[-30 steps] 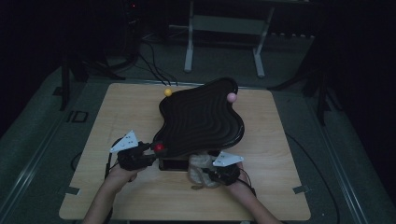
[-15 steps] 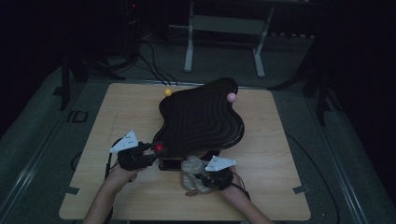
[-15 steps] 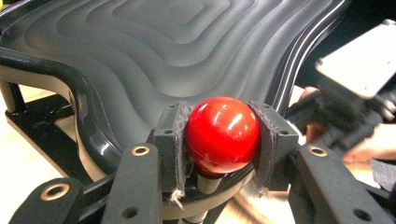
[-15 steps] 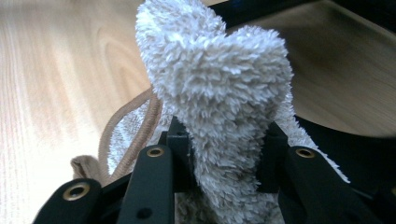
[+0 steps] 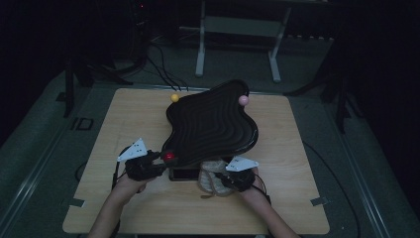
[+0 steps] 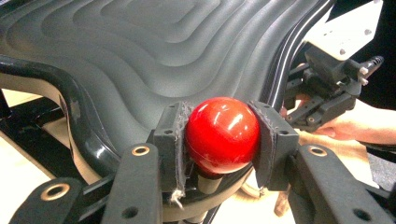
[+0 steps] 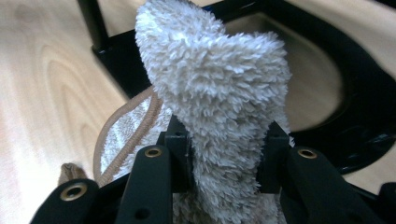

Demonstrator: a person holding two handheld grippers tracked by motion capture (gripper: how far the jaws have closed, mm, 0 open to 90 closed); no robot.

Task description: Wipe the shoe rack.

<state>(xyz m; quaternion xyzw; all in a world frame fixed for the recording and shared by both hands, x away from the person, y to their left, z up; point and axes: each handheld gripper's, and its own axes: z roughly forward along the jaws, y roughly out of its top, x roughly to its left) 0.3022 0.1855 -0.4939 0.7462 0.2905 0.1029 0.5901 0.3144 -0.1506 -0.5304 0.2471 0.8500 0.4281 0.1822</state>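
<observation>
A black board with wavy ridges (image 5: 213, 124) rests tilted on a black stand on the wooden table (image 5: 124, 129). Coloured balls sit at its corners: a yellow one (image 5: 174, 97), a pink one (image 5: 243, 100) and a red one (image 5: 169, 156). My left gripper (image 5: 161, 161) is shut on the red ball (image 6: 222, 135), its pads pressing both sides at the board's near-left corner. My right gripper (image 5: 219, 179) is shut on a fluffy beige cloth (image 7: 219, 93), which stands up between the jaws just under the board's near edge. The bunched cloth (image 5: 210, 173) hangs onto the table.
The black stand frame (image 7: 116, 51) lies right behind the cloth. The right hand and its gripper (image 6: 327, 88) are close to the board's edge in the left gripper view. Cables and metal stand legs (image 5: 200, 49) are on the dark floor beyond the table.
The right gripper with the cloth shifted slightly left, then back right and a little up. The left gripper stayed on the red ball.
</observation>
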